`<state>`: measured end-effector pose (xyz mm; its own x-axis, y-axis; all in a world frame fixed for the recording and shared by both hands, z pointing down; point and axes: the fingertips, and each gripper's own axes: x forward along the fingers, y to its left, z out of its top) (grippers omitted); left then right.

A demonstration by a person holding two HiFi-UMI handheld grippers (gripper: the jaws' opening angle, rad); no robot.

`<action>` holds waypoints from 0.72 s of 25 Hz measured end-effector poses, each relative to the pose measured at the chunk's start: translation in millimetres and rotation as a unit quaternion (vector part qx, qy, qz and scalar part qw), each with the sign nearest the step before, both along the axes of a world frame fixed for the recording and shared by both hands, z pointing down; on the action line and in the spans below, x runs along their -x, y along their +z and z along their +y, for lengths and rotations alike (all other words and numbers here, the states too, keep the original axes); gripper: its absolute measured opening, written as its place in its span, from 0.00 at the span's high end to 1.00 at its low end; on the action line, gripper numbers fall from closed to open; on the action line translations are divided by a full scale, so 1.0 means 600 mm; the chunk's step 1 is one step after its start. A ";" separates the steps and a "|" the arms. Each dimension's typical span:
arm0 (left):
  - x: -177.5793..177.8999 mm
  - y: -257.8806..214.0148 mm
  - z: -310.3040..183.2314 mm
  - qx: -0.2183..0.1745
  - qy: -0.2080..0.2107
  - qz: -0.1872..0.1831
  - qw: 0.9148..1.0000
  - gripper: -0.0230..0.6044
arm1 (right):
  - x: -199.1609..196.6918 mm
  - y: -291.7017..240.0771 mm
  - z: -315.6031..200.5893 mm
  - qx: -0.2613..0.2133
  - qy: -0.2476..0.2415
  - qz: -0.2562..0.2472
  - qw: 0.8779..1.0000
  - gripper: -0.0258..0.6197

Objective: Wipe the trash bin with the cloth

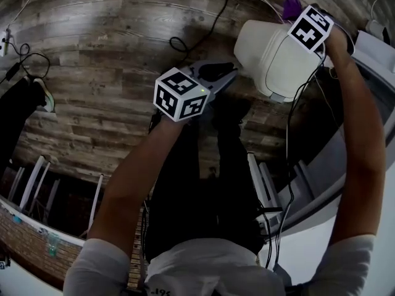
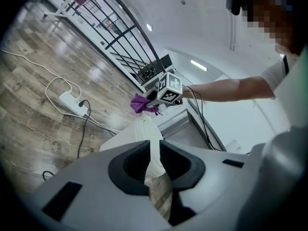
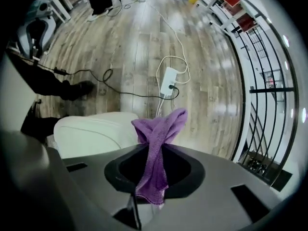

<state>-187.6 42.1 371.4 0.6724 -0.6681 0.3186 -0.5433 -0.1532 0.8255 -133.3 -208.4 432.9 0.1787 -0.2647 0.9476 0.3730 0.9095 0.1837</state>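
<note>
The white trash bin (image 1: pixel 271 54) is tipped on its side. My left gripper (image 1: pixel 229 73) is shut on its thin rim (image 2: pixel 153 150), which runs up between the dark pads. My right gripper (image 1: pixel 299 14), under its marker cube, is shut on the purple cloth (image 3: pixel 155 143). The cloth sticks out past the jaws in a bunched fold (image 1: pixel 291 5). In the right gripper view the bin's pale side (image 3: pixel 94 131) lies just left of the cloth; I cannot tell whether they touch. The left gripper view shows the right gripper (image 2: pixel 153 102) and the cloth (image 2: pixel 142 104) beyond the bin (image 2: pixel 137 131).
Wood-plank floor lies below, with a white power strip (image 3: pixel 168 83) and black cables (image 1: pixel 185 42) trailing across it. A white counter edge (image 1: pixel 376 54) runs along the right. Black railings (image 3: pixel 262 90) stand beyond the floor. My legs and shoes (image 1: pixel 216 165) are beneath the grippers.
</note>
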 end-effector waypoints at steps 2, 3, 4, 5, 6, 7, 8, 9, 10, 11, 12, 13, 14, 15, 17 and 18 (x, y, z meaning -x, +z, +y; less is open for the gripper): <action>-0.006 0.000 0.002 0.000 0.001 -0.001 1.000 0.87 | -0.008 0.007 -0.014 -0.009 -0.017 0.028 0.999 0.82; -0.012 0.000 0.003 -0.001 0.003 -0.001 1.000 0.87 | -0.012 0.012 -0.017 -0.012 -0.021 0.040 0.999 0.82; -0.018 0.000 0.004 -0.001 0.006 -0.001 1.000 0.87 | -0.018 0.019 -0.019 -0.012 -0.020 0.050 0.998 0.82; -0.023 -0.001 0.005 -0.002 0.009 0.000 1.000 0.87 | -0.027 0.027 -0.019 -0.011 -0.016 0.061 0.998 0.82; -0.029 -0.001 0.005 -0.002 0.011 0.001 1.000 0.87 | -0.036 0.035 -0.017 -0.010 -0.011 0.071 0.997 0.82; -0.033 -0.002 0.004 -0.002 0.013 0.003 1.000 0.87 | -0.045 0.042 -0.015 -0.008 -0.006 0.080 0.997 0.82; -0.037 -0.002 0.003 -0.002 0.014 0.004 1.000 0.87 | -0.052 0.047 -0.013 -0.005 -0.001 0.086 0.996 0.82; -0.039 -0.001 0.003 -0.002 0.015 0.005 1.000 0.87 | -0.054 0.051 -0.010 -0.002 0.004 0.087 0.996 0.82; -0.040 0.000 0.004 -0.001 0.015 0.005 1.000 0.87 | -0.053 0.054 -0.004 0.003 0.010 0.085 0.996 0.82; -0.041 0.001 0.005 0.001 0.016 0.006 1.000 0.87 | -0.049 0.057 0.004 0.009 0.016 0.080 0.997 0.82; -0.044 0.003 0.008 0.003 0.017 0.007 1.000 0.87 | -0.046 0.061 0.013 0.016 0.019 0.076 0.997 0.82; -0.047 0.004 0.009 0.006 0.018 0.007 1.000 0.87 | -0.044 0.063 0.021 0.022 0.019 0.072 0.997 0.82; -0.050 0.005 0.009 0.007 0.020 0.007 1.000 0.87 | -0.041 0.065 0.027 0.026 0.017 0.069 0.997 0.82; -0.052 0.005 0.009 0.007 0.022 0.007 1.000 0.87 | -0.039 0.066 0.032 0.031 0.013 0.067 0.997 0.82; -0.055 0.006 0.006 0.007 0.025 0.006 1.000 0.87 | -0.032 0.067 0.044 0.040 0.006 0.061 0.997 0.82; -0.056 0.007 0.005 0.007 0.026 0.005 1.000 0.87 | -0.028 0.068 0.051 0.045 0.003 0.057 0.997 0.82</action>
<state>-154.1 45.0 375.6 0.7092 -0.6279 0.3207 -0.5261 -0.1684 0.8336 -116.2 -177.6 474.0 0.2881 -0.1785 0.9408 0.3806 0.9229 0.0585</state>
